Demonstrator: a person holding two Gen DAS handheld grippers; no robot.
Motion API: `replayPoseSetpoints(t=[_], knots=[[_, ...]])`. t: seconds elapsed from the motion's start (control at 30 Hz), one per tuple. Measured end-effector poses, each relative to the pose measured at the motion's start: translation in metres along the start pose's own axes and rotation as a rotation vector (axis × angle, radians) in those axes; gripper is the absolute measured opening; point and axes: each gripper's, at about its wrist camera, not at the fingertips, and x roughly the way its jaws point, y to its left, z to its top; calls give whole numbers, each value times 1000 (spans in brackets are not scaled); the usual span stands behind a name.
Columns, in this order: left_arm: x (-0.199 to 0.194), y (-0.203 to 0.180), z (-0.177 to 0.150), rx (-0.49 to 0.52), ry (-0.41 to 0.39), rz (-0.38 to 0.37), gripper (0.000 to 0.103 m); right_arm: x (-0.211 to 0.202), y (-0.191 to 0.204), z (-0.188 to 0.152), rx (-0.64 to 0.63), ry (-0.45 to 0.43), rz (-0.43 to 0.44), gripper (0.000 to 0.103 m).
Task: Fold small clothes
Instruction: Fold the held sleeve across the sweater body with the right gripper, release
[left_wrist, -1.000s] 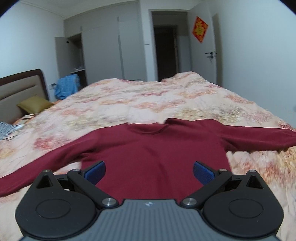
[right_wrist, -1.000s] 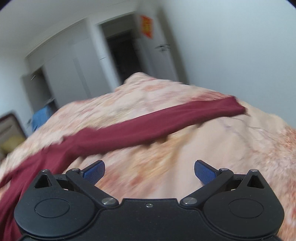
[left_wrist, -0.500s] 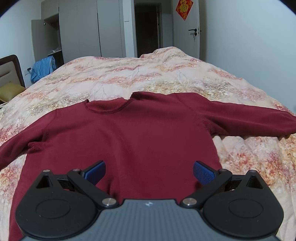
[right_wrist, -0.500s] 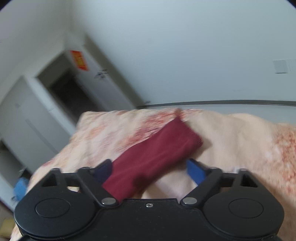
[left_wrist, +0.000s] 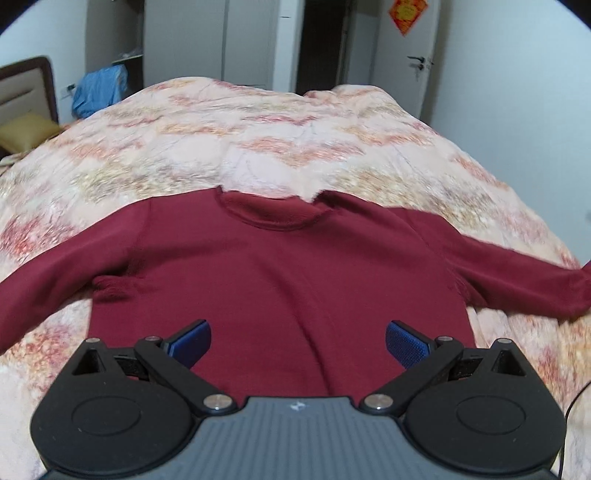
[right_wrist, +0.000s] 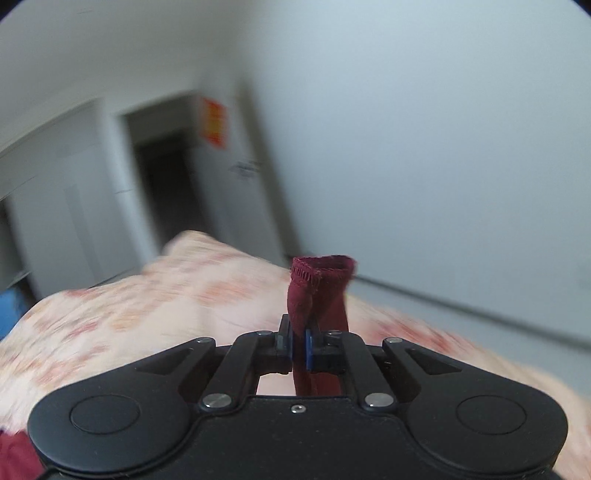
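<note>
Dark red knit long-sleeved sweater (left_wrist: 280, 273) spread flat across centre of left wrist view, on peach floral quilted bedspread (left_wrist: 258, 140), collar toward top of frame. Left gripper (left_wrist: 297, 341) at bottom centre, blue pads wide apart, holding nothing. Right gripper (right_wrist: 299, 343) at lower centre of right wrist view, pinched tight on sweater's hemmed sleeve cuff (right_wrist: 319, 273), which stands up above the fingers.

- A dark red sweater (left_wrist: 280, 273) lies flat on the floral quilt (left_wrist: 258, 147), sleeves spread to both sides (neckline pointing away).
- The left gripper (left_wrist: 297, 341) hovers over its hem, blue pads (left_wrist: 190, 339) wide apart.
</note>
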Motion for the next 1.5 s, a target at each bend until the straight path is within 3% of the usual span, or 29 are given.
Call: replayPoseSetpoints(t=[0.2,0.37,0.53,0.57,0.77,0.97,1.07,1.23,1.27,1.4,1.5], knots=[[-19,44,10,-65,-88,5,103,1,127,14,-162,-68,310,5],[-40,84,23,-167,-178,19,103,-1,225,-3,-255,-86,495,5],[-56,122,28,-266,-265,33,103,-2,305,-46,-342,-35,609,5],[-58,128,28,-277,-274,41,103,-26,323,-55,-367,-17,628,5],[-52,157,18,-315,-270,68,103,-62,401,-129,-574,111,697,5],[-31,164,0,-320,-238,16,103,-85,410,-177,-693,225,744,11],[-22,164,-4,-334,-245,-19,103,-88,404,-182,-739,274,792,30],[-7,150,-2,-322,-250,-66,103,-94,366,-165,-726,295,861,81],[-2,146,-2,-311,-246,-71,103,-91,355,-158,-715,296,860,83],[25,123,-4,-256,-210,-58,103,-71,300,-132,-634,290,788,90],[50,105,-5,-184,-200,-5,103,-38,255,-109,-532,310,637,90]])
